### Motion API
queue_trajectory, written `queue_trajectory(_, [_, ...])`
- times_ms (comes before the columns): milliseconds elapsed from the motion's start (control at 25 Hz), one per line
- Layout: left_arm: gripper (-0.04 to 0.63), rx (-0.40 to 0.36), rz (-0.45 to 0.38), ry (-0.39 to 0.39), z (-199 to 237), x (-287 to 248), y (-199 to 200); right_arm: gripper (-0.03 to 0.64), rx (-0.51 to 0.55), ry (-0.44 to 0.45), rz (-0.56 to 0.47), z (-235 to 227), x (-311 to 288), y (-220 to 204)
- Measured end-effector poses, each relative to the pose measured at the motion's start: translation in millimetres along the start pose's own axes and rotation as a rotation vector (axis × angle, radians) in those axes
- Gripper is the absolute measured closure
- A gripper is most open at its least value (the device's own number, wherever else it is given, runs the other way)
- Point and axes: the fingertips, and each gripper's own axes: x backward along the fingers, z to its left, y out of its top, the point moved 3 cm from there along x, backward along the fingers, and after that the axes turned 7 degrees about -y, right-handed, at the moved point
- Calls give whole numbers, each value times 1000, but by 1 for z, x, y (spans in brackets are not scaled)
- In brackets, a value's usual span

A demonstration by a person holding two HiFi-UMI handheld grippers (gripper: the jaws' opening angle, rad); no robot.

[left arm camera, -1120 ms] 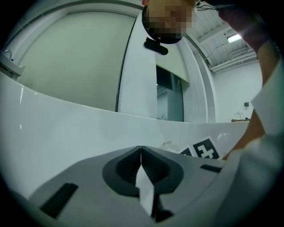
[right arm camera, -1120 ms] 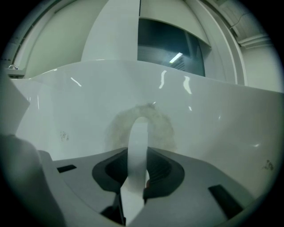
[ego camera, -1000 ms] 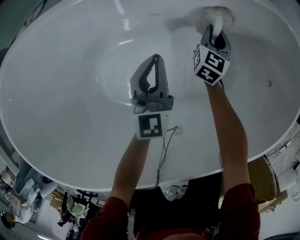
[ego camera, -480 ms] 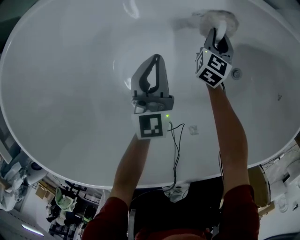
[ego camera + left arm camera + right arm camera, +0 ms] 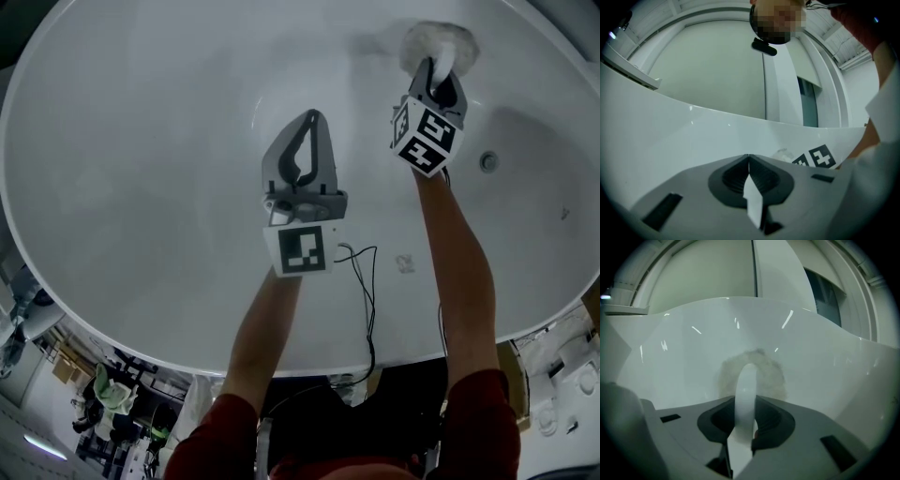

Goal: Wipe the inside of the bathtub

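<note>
The white oval bathtub point(image 5: 141, 216) fills the head view. My right gripper point(image 5: 433, 67) is shut on the white looped handle point(image 5: 746, 390) of a fluffy white scrubbing pad point(image 5: 439, 39). The pad point(image 5: 774, 376) is pressed against the tub's far inner wall. My left gripper point(image 5: 312, 116) hovers over the middle of the basin, its jaws together with nothing between them; in its own view, the left gripper point(image 5: 749, 158) faces the tub wall point(image 5: 670, 136). The right gripper's marker cube point(image 5: 816, 158) shows there to the right.
The drain point(image 5: 488, 161) sits in the tub floor to the right of my right arm. A small pale scrap point(image 5: 405, 263) lies on the near slope. A thin black cable point(image 5: 364, 281) hangs from the left gripper. Room clutter lies below the near rim point(image 5: 187, 361).
The tub has slid rightward in the head view and the drain has come into sight. Both grippers, the right with its pad, now stand further left along the tub. Jaws unchanged.
</note>
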Motion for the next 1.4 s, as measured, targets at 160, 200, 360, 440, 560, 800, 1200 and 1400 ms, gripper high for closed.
queue_trajectory(160, [578,1,-3,27,21,9,0,526,36,55,-14,37,4,2])
queue_trajectory(200, [578,2,-3,34,29,12,-1,526,46,69,-20,49,5,3])
queue_trajectory(360, [578,6,1,65,70,29,-5,526,52,115,-33,108,13,8])
queue_trajectory(440, [578,14,-4,85,92,39,-5,526,52,134,-35,139,16,12])
queue_trajectory(560, [578,19,7,105,125,55,-7,526,52,156,-30,183,23,15])
queue_trajectory(800, [578,30,-7,154,168,78,-2,526,87,240,-31,253,34,23])
queue_trajectory(1200, [578,39,-8,214,213,103,-7,526,162,431,-41,367,60,30])
queue_trajectory(1400, [578,36,-13,217,212,108,-4,526,163,452,-16,360,69,23])
